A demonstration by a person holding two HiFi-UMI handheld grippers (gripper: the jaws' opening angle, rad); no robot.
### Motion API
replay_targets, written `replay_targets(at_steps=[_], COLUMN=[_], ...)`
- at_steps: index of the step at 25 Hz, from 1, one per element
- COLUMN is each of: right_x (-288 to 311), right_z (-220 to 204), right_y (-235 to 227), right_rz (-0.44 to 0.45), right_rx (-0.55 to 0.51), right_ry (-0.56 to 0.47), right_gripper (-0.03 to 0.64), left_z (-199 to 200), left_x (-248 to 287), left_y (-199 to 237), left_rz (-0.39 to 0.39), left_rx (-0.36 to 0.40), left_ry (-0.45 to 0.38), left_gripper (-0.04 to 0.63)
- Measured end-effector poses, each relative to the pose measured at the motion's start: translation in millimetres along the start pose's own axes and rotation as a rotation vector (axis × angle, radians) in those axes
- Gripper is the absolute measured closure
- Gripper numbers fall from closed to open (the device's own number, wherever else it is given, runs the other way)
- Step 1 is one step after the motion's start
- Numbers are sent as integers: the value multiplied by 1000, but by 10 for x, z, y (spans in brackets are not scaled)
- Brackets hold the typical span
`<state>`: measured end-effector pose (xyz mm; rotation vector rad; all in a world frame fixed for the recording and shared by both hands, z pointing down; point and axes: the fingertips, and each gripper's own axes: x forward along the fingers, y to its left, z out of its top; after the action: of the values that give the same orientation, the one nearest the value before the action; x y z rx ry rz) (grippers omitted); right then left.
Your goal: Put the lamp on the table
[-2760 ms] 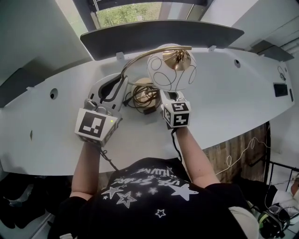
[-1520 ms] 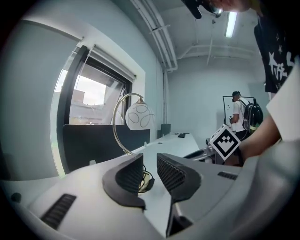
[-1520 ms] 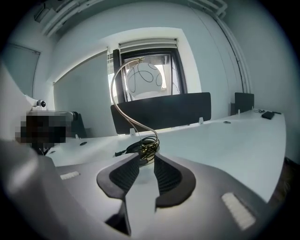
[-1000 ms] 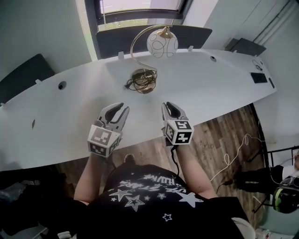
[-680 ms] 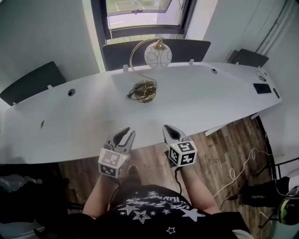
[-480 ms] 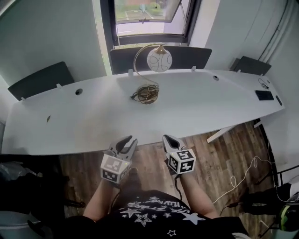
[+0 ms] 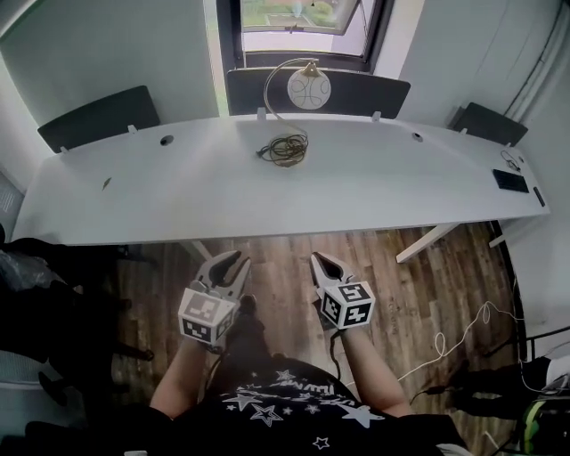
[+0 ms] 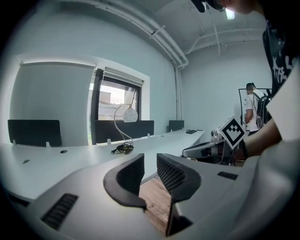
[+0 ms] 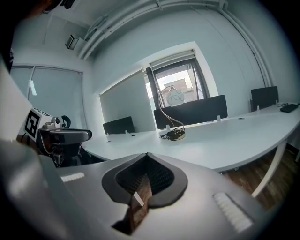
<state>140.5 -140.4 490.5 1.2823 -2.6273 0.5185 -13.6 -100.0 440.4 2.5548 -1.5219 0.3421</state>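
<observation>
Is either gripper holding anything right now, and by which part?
Nothing is held: left gripper open and empty, right gripper shut on nothing; the lamp stands on the table.

This is an office. Beyond the fingers of the left gripper (image 7: 233, 264) and the right gripper (image 7: 319, 261) runs a long white shared desk (image 7: 374, 191) with round cable holes (image 7: 166, 140) in its top. Dark divider screens (image 7: 100, 116) are clipped along its far edge. Past them a window (image 7: 303, 16) sits in plain pale walls (image 7: 107, 44). Under the fingers lies wood-plank flooring (image 7: 285, 258). High above them, exposed pipes (image 8: 161, 33) run along the ceiling (image 8: 211, 21).
</observation>
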Motion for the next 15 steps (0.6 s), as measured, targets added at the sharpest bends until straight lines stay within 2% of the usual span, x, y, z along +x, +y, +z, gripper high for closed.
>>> replay_targets(at_steps=[2, 5, 10, 15], right_x=[-51, -71, -8, 56], right_z=[-9, 11, 72, 140], right_y=[48, 111, 161, 305], right_rz=[9, 24, 34, 33], right_rx=[0, -7, -15, -60], right_ry=[-5, -17, -26, -16], right_gripper=[615, 615, 615, 617], left_z=[75, 126, 202, 317], left_x=[-124, -209, -156, -160], left_y=[2, 29, 79, 151], left_rz=[33, 64, 76, 92], left_rx=[-16, 5, 35, 31], left_ry=[-10, -20, -40, -103], left_gripper=[511, 511, 511, 511])
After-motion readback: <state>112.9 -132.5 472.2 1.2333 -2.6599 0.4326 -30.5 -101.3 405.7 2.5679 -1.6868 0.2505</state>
